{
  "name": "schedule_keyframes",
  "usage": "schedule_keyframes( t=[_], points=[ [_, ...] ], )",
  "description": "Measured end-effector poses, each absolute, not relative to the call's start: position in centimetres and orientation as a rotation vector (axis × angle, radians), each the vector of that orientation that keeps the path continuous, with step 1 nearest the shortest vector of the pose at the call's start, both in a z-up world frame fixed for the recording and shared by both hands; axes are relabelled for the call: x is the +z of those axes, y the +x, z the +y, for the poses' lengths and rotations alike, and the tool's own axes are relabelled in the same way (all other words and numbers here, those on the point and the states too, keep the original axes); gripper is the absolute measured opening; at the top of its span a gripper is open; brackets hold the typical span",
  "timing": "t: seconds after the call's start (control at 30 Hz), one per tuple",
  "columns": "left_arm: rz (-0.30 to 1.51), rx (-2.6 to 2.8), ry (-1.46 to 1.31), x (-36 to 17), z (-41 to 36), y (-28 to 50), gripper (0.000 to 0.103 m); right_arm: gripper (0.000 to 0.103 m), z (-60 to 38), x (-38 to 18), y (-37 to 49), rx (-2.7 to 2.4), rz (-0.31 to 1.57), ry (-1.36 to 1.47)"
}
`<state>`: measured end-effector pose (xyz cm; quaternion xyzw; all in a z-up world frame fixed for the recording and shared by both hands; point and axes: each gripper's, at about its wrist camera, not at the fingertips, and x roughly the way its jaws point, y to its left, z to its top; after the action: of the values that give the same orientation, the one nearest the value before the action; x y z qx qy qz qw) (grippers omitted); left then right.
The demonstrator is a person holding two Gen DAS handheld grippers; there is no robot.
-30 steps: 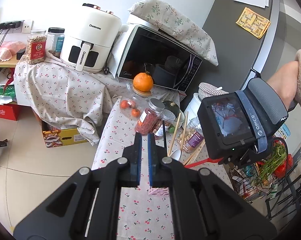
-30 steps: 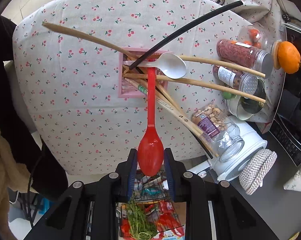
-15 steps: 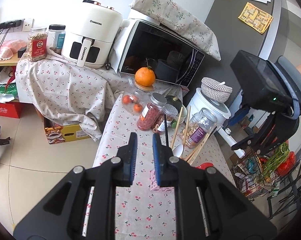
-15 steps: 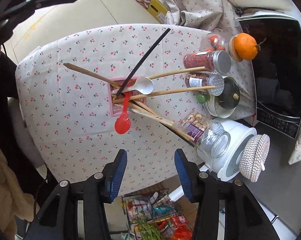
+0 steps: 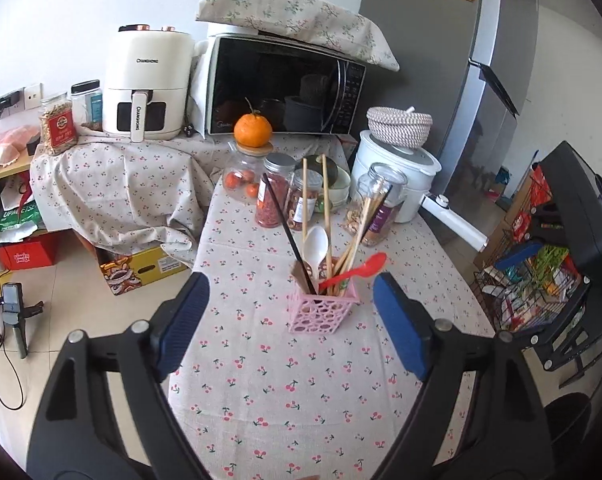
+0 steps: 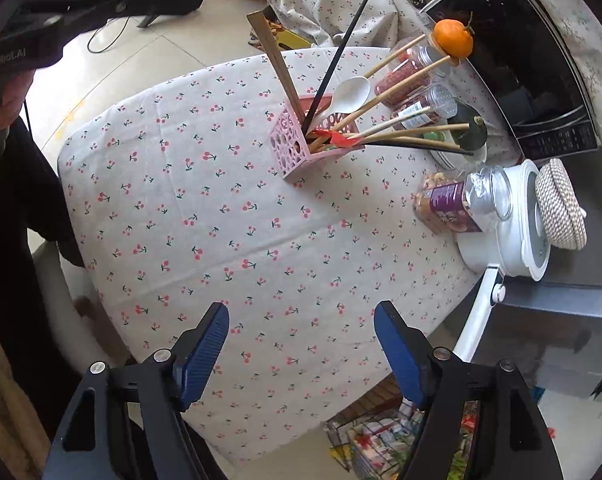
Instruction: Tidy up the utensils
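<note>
Here both the left gripper (image 5: 291,320) and right gripper (image 6: 301,346) hold jaws spread wide, empty.

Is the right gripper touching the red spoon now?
Apart. In the right wrist view the right gripper is open over bare tablecloth, far from the red spoon.

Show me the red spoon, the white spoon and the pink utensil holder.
red spoon (image 5: 368,265), left wrist view, on its bowl.
white spoon (image 5: 316,245), left wrist view, on its bowl.
pink utensil holder (image 6: 288,147), right wrist view, on its perforated side wall.
</note>
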<state>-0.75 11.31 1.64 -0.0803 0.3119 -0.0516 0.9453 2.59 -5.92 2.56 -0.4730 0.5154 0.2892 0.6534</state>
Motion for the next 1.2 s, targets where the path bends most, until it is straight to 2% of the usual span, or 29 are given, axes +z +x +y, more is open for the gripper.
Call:
schedule_keyframes(
  t=[0.23,0.37,0.5,0.8,1.07,1.2],
  points=[
    [0.718,-0.109,-0.053,-0.8,6.9,-1.1,0.092,0.080,-11.0,-0.7,1.7,0.493,1.124,-0.744],
    [0.721,-0.084,-0.036,-1.0,5.5,-1.2,0.096,0.085,-15.3,-0.8,2.8,0.369,1.093,-0.384],
    [0.715,-0.051,-0.048,-1.1,4.6,-1.0,0.100,0.089,-18.1,-1.4,3.2,0.275,1.023,-0.209],
    [0.758,0.030,-0.045,-3.0,3.0,0.7,0.102,0.091,-19.6,-3.0,3.1,0.211,0.994,-0.105],
    [0.782,0.024,-0.043,-3.7,2.1,1.4,0.102,0.094,-20.5,-1.8,2.9,0.136,0.898,-0.080],
    [0.778,0.011,-0.042,-3.6,1.6,1.4,0.102,0.095,-20.5,-2.3,3.1,0.143,0.933,-0.071]
  ],
)
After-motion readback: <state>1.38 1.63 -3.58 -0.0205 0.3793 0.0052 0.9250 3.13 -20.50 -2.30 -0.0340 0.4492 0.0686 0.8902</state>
